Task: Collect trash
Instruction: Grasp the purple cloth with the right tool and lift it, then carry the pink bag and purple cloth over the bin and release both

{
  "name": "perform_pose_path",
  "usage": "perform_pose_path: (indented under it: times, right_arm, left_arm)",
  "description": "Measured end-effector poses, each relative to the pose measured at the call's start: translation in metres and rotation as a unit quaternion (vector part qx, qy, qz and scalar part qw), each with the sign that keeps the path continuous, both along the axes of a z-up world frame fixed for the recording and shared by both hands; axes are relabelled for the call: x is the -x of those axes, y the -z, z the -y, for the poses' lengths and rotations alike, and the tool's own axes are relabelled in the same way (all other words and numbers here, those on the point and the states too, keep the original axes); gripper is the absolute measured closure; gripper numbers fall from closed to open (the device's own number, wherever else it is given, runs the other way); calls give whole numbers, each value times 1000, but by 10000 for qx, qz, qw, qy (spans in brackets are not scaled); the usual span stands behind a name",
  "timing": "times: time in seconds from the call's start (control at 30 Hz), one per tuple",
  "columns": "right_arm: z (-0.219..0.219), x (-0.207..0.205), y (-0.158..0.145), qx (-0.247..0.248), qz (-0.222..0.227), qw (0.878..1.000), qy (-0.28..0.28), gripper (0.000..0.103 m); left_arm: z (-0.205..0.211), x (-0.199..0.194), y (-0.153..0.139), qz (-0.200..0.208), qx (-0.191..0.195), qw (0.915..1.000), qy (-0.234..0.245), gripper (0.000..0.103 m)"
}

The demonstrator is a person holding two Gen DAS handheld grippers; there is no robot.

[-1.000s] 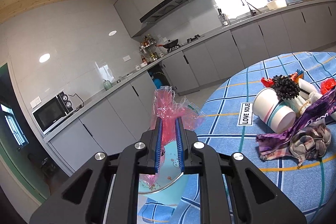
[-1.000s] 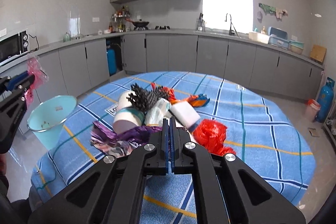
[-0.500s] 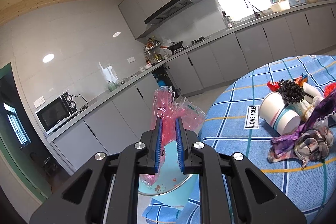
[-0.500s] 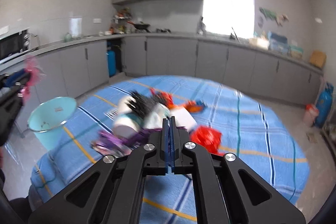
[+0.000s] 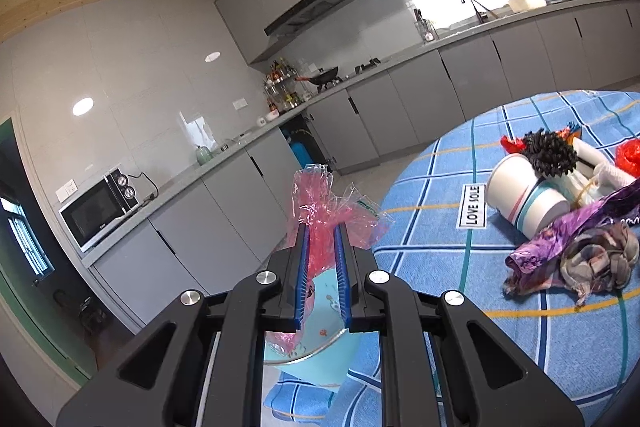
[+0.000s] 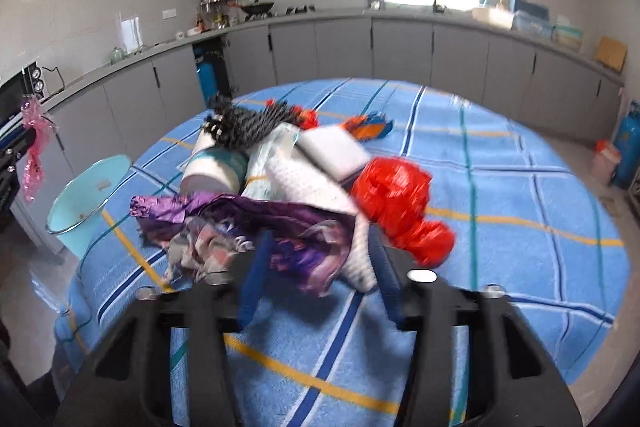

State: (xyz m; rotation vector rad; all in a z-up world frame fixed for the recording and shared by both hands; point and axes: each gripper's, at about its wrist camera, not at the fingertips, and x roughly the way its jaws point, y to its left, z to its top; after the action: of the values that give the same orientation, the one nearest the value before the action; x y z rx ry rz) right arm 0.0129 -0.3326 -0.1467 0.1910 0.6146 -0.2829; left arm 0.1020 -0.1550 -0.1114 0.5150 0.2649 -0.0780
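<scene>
Fingers of the left gripper [image 5: 320,239] are clamped on a crumpled pink plastic wrapper [image 5: 320,203], which sticks up past the tips while its lower tail dangles over the mint-green bin [image 6: 86,205] standing on the floor just off the tabletop's [image 6: 520,195] left edge. Those of the right gripper [image 6: 316,259] are opening, spread to either side of the purple foil wrapper [image 6: 248,215] at the near end of the trash heap, with the pads not yet pressing on anything. That purple wrapper lies flat, its long axis running roughly across the tabletop from the left edge toward the middle, one frayed end pointing at the bin side. Behind it sit a toppled paper cup [image 6: 214,173], a black bristly scrubber [image 6: 248,125], a white sponge block [image 6: 336,155] and a bunched red plastic bag [image 6: 400,203]. The risk, as I judge it, is a mixed grab: a patterned cloth [image 6: 208,247] and a white knitted piece [image 6: 320,195] overlap the foil, so closing here could pinch several layers or drag the cup along. The right view is blurred, so exact contact cannot be told. The pink wrapper is light and could cling to the pads instead of dropping.
</scene>
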Motion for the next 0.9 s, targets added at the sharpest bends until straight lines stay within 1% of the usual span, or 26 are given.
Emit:
perform_pose_path:
  times: [0.03,0.13,0.37,0.43,0.7,0.9]
  right_arm:
    - [-3,1,-1,79,16,10000,-38,93]
    - [-7,7,-8,65,182,9997,-137,96]
    - [-28,22,-44,585,647,9961,-131,98]
    - [-31,25,-54,625,746,9951,-147,98]
    - [-49,20,-76,1030,964,9897,-222,99]
    - [-58,2,-82,1132,970,9881,-376,99]
  left_arm:
    - [0,0,0,6,-22,10000,-15,90]
    - [-1,1,-2,48,-23,10000,-15,90]
    - [-7,5,-13,264,-58,9995,-138,90]
    - [-12,5,-17,299,-11,9994,-192,90]
    - [-23,1,-28,364,63,9984,-424,90]
    - [-31,-9,-33,405,84,9972,-619,90]
